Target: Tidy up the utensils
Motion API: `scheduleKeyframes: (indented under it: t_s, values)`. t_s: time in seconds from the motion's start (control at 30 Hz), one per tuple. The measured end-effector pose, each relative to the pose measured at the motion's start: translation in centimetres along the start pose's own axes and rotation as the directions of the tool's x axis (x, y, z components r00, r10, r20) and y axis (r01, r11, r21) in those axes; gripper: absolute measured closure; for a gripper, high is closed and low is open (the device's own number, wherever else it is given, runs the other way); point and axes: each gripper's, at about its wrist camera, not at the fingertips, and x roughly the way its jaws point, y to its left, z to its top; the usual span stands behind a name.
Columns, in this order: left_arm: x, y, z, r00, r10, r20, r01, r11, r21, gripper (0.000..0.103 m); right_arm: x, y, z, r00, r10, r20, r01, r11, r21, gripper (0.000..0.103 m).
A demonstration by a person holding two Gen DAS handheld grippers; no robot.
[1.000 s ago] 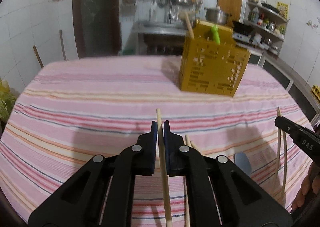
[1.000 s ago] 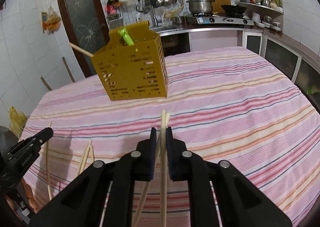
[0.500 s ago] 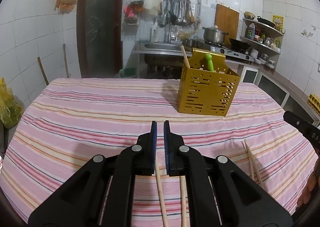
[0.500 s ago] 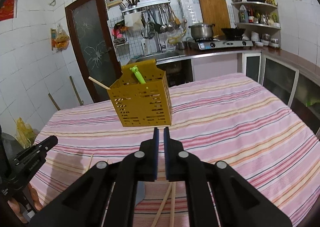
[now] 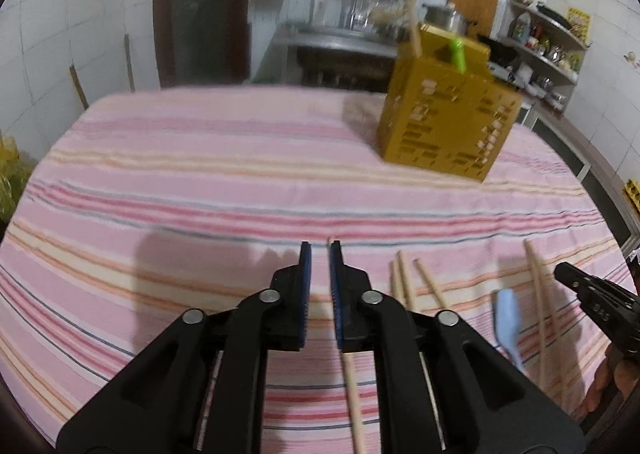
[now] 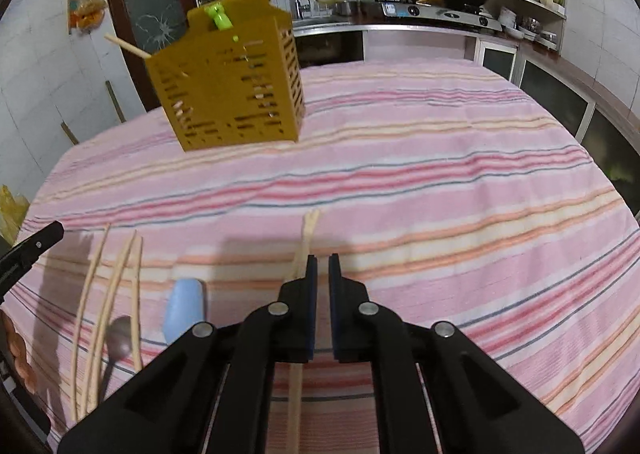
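Note:
My left gripper [image 5: 318, 250] hangs low over the striped cloth. Its jaws are opening, a narrow gap with nothing pressed between the pads. A wooden chopstick [image 5: 352, 390] runs under its right finger, tip at the pad's edge. My right gripper [image 6: 322, 260] is shut with nothing in it. A pair of chopsticks [image 6: 307, 232] lies along its left finger on the cloth. More loose chopsticks [image 5: 404, 282] [image 6: 120, 286], a blue spoon [image 5: 506, 314] [image 6: 185, 308] and a dark spoon [image 6: 118, 338] lie between the two grippers. The yellow slotted holder [image 5: 448, 126] [image 6: 236, 94] stands farther back, holding a green-handled utensil [image 6: 218, 16] and one chopstick.
The table [image 6: 460, 182] carries a pink striped cloth, bare to the right and behind the holder. The right gripper's tip [image 5: 592, 302] shows at the left view's right edge, with a hand behind it. Kitchen counter, stove and shelves stand beyond the table.
A second ago each gripper was shut on chopsticks. Both then rose and have come back down close to the cloth. The chopsticks now lie beside the fingers, and the left jaws have parted slightly.

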Motion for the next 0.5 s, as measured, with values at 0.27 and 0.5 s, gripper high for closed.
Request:
scheduleKeyframes:
  t_s: [0.27,0.5]
  values:
    - [1.4,-0.6,-1.2,0.999,0.028,-0.032,-0.026,0.999,0.035,0.058,-1.0,0.4,-0.8,0.999,-0.038,0.014,0.039,0.997,-0.059,0.053]
    - [2.6,-0.9,-1.6,0.996,0.055,-0.077,-0.051,0.998,0.048,0.058,1.2,0.5,-1.0,0.996,-0.061,-0.063,0.057,0.996,-0.063,0.068]
